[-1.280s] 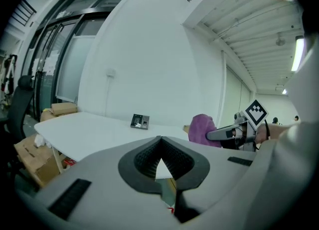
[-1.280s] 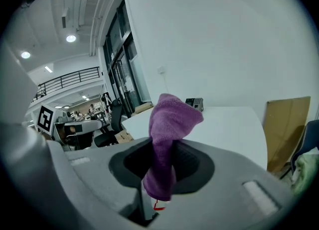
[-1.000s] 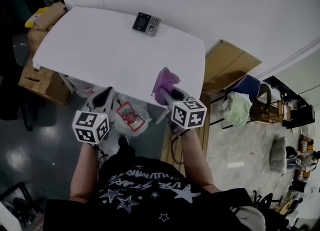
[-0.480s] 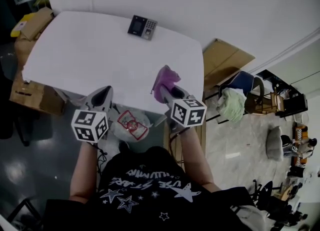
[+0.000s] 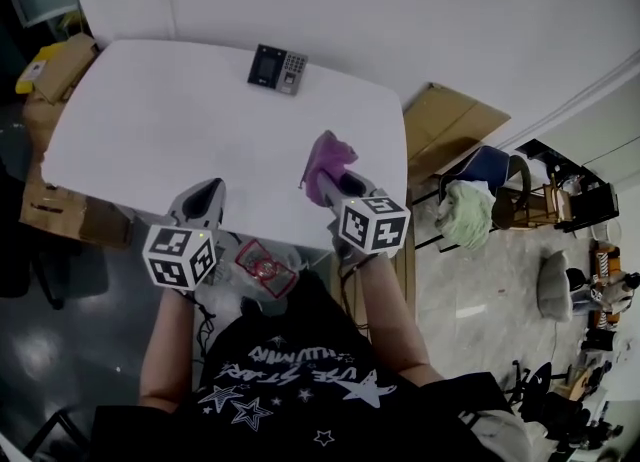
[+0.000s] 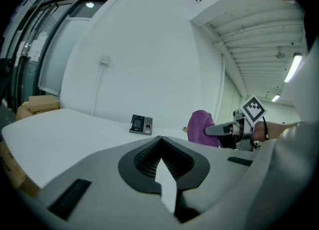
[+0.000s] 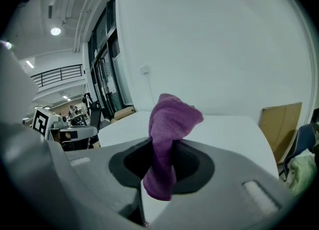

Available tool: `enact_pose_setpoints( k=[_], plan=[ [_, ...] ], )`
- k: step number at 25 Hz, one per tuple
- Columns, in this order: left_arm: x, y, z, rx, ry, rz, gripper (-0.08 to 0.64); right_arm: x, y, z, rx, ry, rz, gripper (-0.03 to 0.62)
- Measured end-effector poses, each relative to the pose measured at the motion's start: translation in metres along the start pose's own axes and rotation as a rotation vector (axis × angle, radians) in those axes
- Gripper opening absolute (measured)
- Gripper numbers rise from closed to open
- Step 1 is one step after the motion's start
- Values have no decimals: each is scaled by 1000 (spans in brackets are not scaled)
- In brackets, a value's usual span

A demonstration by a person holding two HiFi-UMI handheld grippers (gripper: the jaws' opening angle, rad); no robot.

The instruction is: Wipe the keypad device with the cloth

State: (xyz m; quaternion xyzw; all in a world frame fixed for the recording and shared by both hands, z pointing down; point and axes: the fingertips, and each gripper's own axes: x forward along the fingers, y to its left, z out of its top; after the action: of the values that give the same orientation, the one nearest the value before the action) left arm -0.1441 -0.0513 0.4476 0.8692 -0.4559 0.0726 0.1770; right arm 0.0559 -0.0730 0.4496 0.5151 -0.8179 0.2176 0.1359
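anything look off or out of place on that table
Nothing stands out. The keypad device lies flat near the far edge of the table, only slightly turned. The purple cloth is bunched in the right gripper; the left gripper is shut and empty.

A white bench (image 5: 180,130) stands against a plain white wall (image 5: 420,10). Cardboard boxes (image 5: 60,62) sit at its left end. A cardboard sheet (image 5: 455,128) lies right of it, near a chair (image 5: 497,178). The dark floor (image 5: 60,300) is glossy.
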Motion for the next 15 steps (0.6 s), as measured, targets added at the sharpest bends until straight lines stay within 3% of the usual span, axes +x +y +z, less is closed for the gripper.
enact_pose_setpoints(
  k=[15],
  plan=[
    [100, 31, 48, -25, -3, 132, 6, 121, -58, 77, -52, 26, 173, 92]
  ],
)
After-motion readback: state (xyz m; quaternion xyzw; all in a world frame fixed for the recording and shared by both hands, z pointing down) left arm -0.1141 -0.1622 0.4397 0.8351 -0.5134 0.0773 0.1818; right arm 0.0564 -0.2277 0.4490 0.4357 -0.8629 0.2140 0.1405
